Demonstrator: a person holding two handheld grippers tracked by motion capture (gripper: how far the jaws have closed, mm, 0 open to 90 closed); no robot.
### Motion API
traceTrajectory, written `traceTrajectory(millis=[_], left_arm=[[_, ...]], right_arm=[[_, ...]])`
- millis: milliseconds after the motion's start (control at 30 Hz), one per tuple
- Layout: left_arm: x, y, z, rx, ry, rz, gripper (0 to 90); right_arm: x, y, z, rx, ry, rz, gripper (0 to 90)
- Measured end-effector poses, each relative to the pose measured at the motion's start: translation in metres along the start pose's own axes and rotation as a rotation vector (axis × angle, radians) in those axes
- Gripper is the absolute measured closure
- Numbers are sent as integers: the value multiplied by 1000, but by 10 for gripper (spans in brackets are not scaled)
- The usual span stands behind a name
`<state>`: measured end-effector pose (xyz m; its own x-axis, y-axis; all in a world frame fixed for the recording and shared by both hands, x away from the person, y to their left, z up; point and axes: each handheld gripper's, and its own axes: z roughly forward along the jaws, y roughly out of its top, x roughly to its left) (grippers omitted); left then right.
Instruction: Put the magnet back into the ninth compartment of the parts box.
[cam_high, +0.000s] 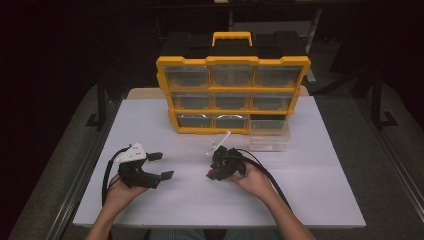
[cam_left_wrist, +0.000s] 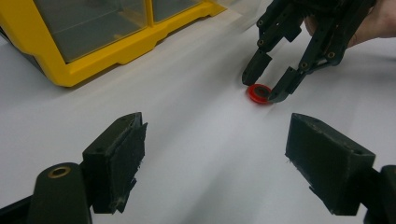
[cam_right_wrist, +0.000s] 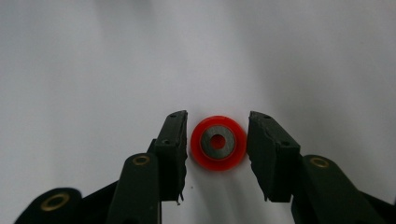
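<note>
a workshop or lab bench: a white table (cam_high: 310, 200) on a metal frame, a yellow parts organizer (cam_high: 232, 95) with clear drawers, dark surroundings beyond.

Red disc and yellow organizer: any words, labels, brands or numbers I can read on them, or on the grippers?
None can be read.
Red disc: red rim, grey centre, no marking.
Yellow organizer: clear drawer fronts, no label legible.
Right gripper and left gripper: plain black, no text.
</note>
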<state>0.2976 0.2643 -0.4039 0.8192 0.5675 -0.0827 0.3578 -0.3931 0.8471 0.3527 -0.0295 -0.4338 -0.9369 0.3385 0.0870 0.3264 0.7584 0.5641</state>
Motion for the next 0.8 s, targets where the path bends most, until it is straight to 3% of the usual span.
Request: traceTrajectory(millis=[400, 800], left_arm=[[0, 0, 0, 7, -7, 1, 196], [0, 0, 1, 0, -10, -5, 197]], right_arm=[[3, 2, 1, 23, -30, -49, 607], [-5, -1, 0, 4, 31, 16, 610]])
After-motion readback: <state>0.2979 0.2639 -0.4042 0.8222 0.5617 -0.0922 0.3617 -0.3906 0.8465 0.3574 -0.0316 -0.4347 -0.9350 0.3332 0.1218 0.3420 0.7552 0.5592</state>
